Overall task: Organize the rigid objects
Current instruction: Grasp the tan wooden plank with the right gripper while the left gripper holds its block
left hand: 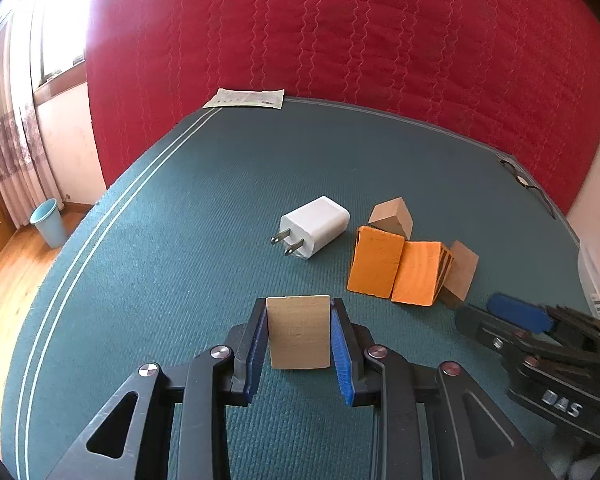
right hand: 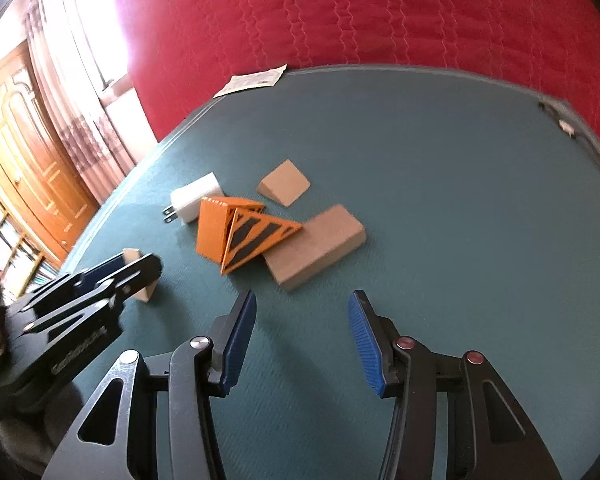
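Now left gripper [left hand: 299,332] jaws clamp a tan wooden block [left hand: 299,333] at lower centre; right gripper [right hand: 302,334] jaws part-open, empty, orange wedges [right hand: 236,238] beyond them.

A tan wooden block [left hand: 298,332] stands upright, away from 2 orange wedges [left hand: 396,266].

left claw [left hand: 299,334] clamps tan block [left hand: 299,332] | charger [left hand: 314,227], orange wedges [left hand: 396,271] beyond

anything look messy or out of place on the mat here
Yes: the two orange wedges lie tipped together, one leaning on the long tan block. The white charger lies on its side among the blocks, the only non-block item.
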A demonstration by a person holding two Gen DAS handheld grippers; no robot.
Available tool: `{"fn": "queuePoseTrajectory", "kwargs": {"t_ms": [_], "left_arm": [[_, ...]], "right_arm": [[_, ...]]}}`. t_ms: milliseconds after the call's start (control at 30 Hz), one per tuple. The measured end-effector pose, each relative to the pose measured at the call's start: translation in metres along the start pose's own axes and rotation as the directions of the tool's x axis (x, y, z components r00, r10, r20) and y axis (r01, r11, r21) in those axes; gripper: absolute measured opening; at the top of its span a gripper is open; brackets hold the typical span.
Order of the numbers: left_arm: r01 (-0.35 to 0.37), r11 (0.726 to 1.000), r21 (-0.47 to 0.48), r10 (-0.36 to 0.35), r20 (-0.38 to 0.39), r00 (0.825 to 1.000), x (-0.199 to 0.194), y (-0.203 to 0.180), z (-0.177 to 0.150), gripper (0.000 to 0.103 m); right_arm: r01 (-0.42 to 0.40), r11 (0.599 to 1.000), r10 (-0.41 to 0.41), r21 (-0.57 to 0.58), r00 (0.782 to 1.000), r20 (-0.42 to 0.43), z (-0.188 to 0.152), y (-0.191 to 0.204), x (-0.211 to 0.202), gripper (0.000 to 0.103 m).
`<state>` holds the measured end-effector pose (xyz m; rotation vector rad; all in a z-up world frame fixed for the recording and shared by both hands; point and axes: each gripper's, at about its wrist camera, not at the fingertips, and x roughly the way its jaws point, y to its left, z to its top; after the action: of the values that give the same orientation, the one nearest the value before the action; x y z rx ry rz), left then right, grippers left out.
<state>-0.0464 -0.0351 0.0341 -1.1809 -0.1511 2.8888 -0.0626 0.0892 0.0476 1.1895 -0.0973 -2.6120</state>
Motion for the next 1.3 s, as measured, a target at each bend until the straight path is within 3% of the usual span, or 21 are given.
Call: {"fn": "queuePoseTrajectory", "kwargs": {"t_ms": [100, 167, 233, 667, 800, 867, 1067, 1300], "left_arm": [[0.003, 1.000, -0.001, -0.003, -0.002, 1.000, 0.000, 0.000, 0.000, 0.031], [0.005, 1.000, -0.002, -0.005, -0.005, 1.000, 0.000, 0.000, 0.000, 0.031], [0.006, 1.000, -0.003, -0.006, -0.009, 1.000, 0.001, -0.001, 0.000, 0.031], [0.008, 1.000, -0.007, -0.008, -0.017, 1.000, 0.003, -0.002, 0.001, 0.031], [0.008, 1.000, -0.006, -0.008, -0.017, 1.000, 0.003, -0.003, 0.000, 0.031], [0.008, 1.000, -0.006, -0.008, -0.017, 1.000, 0.003, -0.003, 0.000, 0.031], [0.008, 1.000, -0.007, -0.008, -0.017, 1.000, 0.004, -0.003, 0.000, 0.031], [0.008, 1.000, -0.006, -0.008, -0.017, 1.000, 0.004, -0.003, 0.000, 0.031]], "right_arm": [[0.034, 0.999, -0.034, -0.036, 0.999, 0.010, 0.006, 0.005, 0.007, 0.050], [0.051, 0.997, -0.051, -0.056, 0.999, 0.010, 0.011, 0.006, 0.012, 0.066], [0.040, 0.997, -0.040, -0.068, 0.999, 0.003, 0.015, 0.007, 0.017, 0.069], [0.036, 0.983, -0.038, -0.180, 0.999, -0.012, 0.032, 0.009, 0.033, 0.070], [0.026, 0.984, -0.027, -0.175, 1.000, -0.006, 0.032, 0.007, 0.032, 0.063], [0.024, 0.984, -0.025, -0.179, 1.000, -0.004, 0.031, 0.008, 0.031, 0.054], [0.022, 0.985, -0.022, -0.171, 1.000, 0.003, 0.024, 0.003, 0.024, 0.040], [0.043, 0.996, -0.042, -0.084, 0.999, 0.016, 0.015, -0.017, 0.011, 0.035]]}}
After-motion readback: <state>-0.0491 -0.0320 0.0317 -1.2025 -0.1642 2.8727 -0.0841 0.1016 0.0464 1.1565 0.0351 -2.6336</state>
